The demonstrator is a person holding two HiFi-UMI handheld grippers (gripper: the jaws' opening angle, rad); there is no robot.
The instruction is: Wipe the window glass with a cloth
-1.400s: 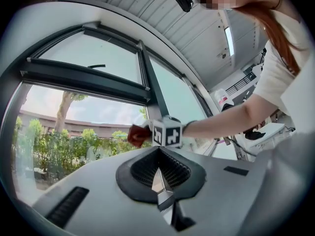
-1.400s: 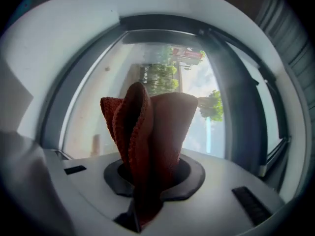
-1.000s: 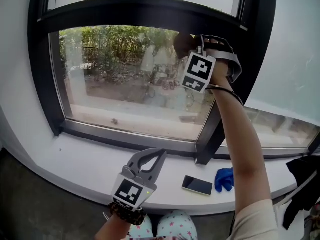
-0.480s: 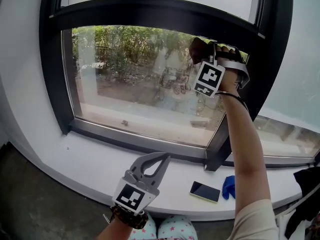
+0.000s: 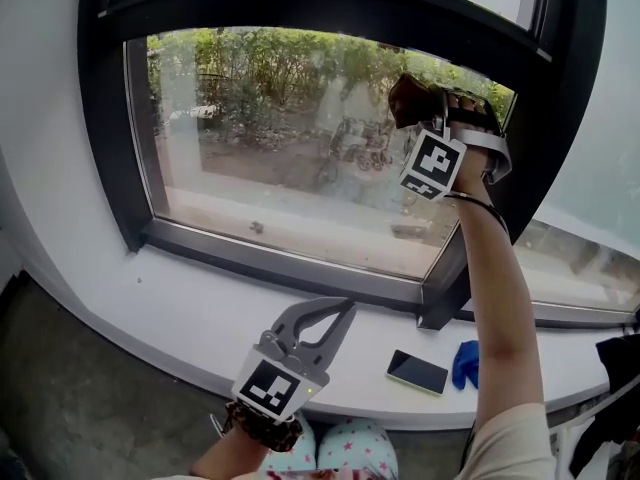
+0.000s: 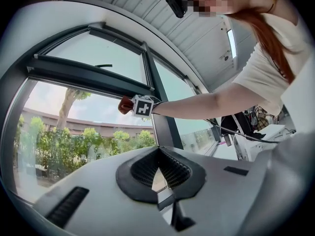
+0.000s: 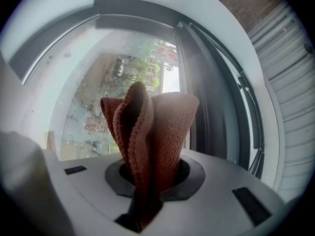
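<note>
At the upper right of the head view, we find the right gripper [image 5: 425, 108] raised to the window glass [image 5: 270, 138]. Its jaws are clenched on a folded reddish-brown cloth [image 7: 150, 132] that stands up out of them. The cloth sits at or just off the pane, beside the dark frame [image 5: 540, 118]; we cannot confirm contact. We judge the wiping step to be in hand. The next stroke calls for steady pressure and a sweep leftward across the unwiped pane. Lower centre, the left gripper [image 5: 340, 310] hangs over the sill [image 5: 180, 298], jaws closed together on nothing.
</note>
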